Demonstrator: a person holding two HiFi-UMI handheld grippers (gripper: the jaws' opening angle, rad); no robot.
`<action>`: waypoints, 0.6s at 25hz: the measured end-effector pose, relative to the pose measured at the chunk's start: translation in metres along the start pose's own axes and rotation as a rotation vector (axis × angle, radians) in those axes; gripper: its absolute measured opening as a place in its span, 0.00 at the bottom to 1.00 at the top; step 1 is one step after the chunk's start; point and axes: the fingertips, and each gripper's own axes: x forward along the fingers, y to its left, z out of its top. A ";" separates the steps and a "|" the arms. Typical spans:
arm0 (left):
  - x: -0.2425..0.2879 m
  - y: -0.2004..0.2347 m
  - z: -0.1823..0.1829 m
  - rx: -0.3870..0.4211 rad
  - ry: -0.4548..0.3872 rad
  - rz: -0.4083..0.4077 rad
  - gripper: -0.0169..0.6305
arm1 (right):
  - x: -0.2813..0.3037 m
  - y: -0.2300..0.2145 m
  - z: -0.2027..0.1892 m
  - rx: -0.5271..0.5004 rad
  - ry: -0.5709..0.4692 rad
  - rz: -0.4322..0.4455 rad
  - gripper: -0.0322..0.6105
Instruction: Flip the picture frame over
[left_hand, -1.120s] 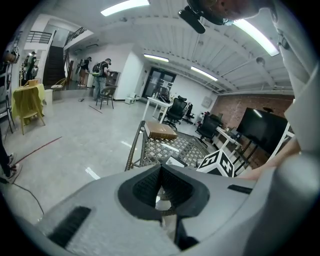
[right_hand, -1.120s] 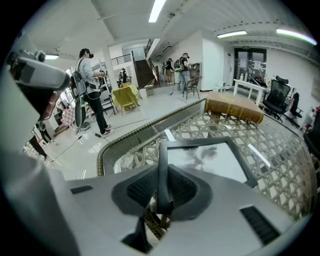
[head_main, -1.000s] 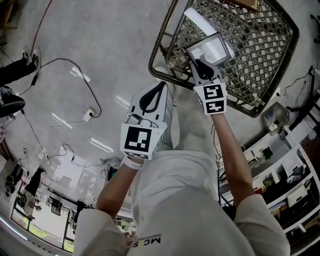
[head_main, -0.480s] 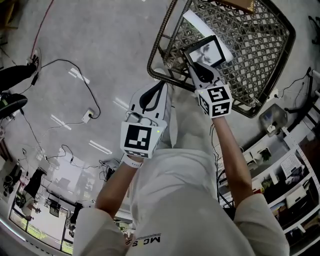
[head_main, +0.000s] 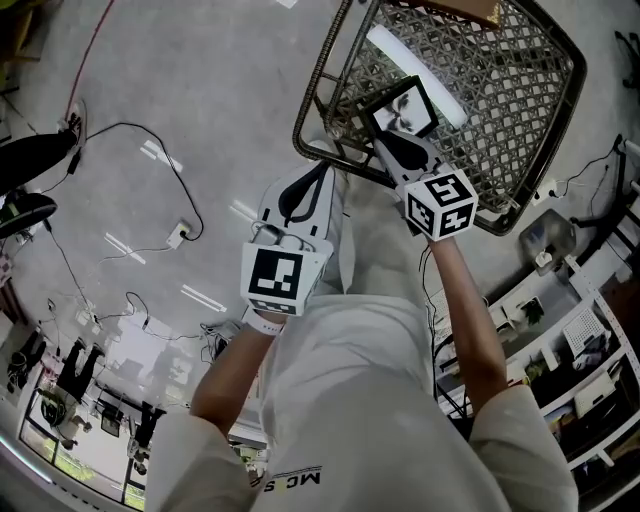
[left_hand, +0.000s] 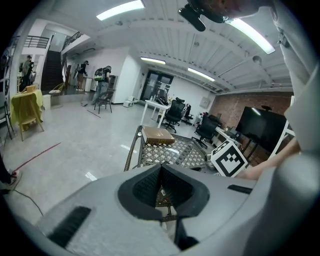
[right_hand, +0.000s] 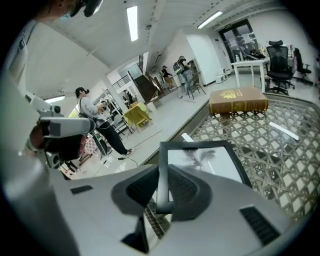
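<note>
A black picture frame (head_main: 405, 107) is held tilted above the near-left part of the lattice-topped table (head_main: 520, 110), its glass side with a dark picture facing up. My right gripper (head_main: 392, 140) is shut on the frame's near edge. In the right gripper view the frame (right_hand: 205, 160) rises from between the closed pads of the right gripper (right_hand: 164, 192). My left gripper (head_main: 318, 170) hangs shut and empty to the left of the table, in front of the person's legs. In the left gripper view the left gripper (left_hand: 161, 175) points toward the table (left_hand: 175, 152).
A brown book (right_hand: 237, 101) lies at the table's far end. Black cables and a power socket (head_main: 178, 233) lie on the grey floor to the left. Shelving (head_main: 580, 340) stands at the right. People and chairs are far off in the room.
My right gripper has rolled and lifted the frame's near edge; the frame went from lying almost flat to standing tilted, its picture now showing. The left gripper stayed still.
</note>
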 end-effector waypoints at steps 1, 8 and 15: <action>0.001 -0.001 0.000 0.001 0.000 -0.001 0.06 | -0.001 0.001 0.001 0.011 -0.004 0.013 0.17; 0.003 -0.007 0.001 0.005 0.000 -0.005 0.06 | -0.009 0.008 0.013 0.095 -0.037 0.101 0.17; 0.003 -0.009 0.000 0.004 0.002 0.000 0.06 | -0.014 0.017 0.023 0.174 -0.054 0.213 0.17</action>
